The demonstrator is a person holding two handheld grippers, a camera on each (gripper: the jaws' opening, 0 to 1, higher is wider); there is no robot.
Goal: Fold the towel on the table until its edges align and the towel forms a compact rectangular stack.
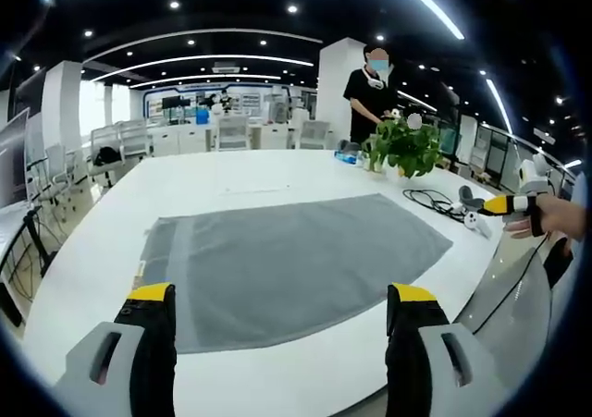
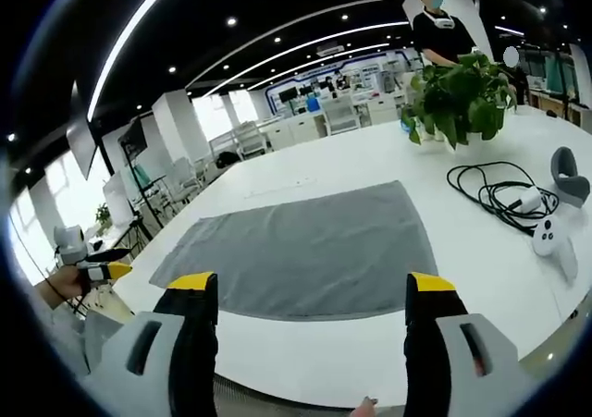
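We find the grey towel [image 1: 296, 264] spread flat on the white desk [image 1: 231, 172] at 12 o'clock from both open, empty tongs [image 1: 282, 329] [image 2: 310, 320]; seemingly soft, light and floppy, it wants pinching at its near corners.

My towel [image 1: 296, 264] is plain grey, with a slightly paler band near one short edge, and it lies on a glossy white counter [image 1: 231, 172]. Beyond the towel, the plant [image 1: 405, 146] is bright green. Beside the towel's far corner a cable [image 2: 495, 195] coils black, next to a white controller [image 2: 548, 237]. My jaws are black with yellow tips on pale grey bodies. The person [image 1: 370, 93] behind the plant wears black.
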